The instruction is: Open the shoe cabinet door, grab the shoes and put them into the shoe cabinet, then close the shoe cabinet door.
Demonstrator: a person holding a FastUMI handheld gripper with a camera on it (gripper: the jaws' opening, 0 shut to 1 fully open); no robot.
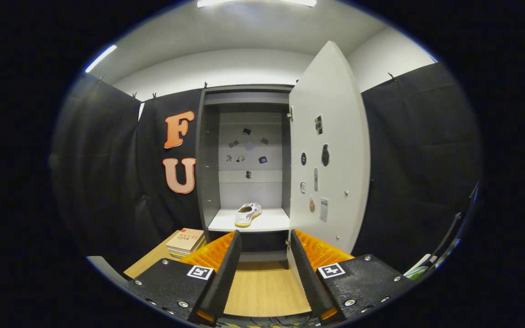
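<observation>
Facing the shoe cabinet [244, 150], door [328, 150] swung open to the right. One shoe [247, 214] sits on the shelf [267, 223] inside, beyond the fingers. Gripper [265, 239] fingers apart, holding nothing. Stack of books [185, 241] just left of the left finger.
</observation>
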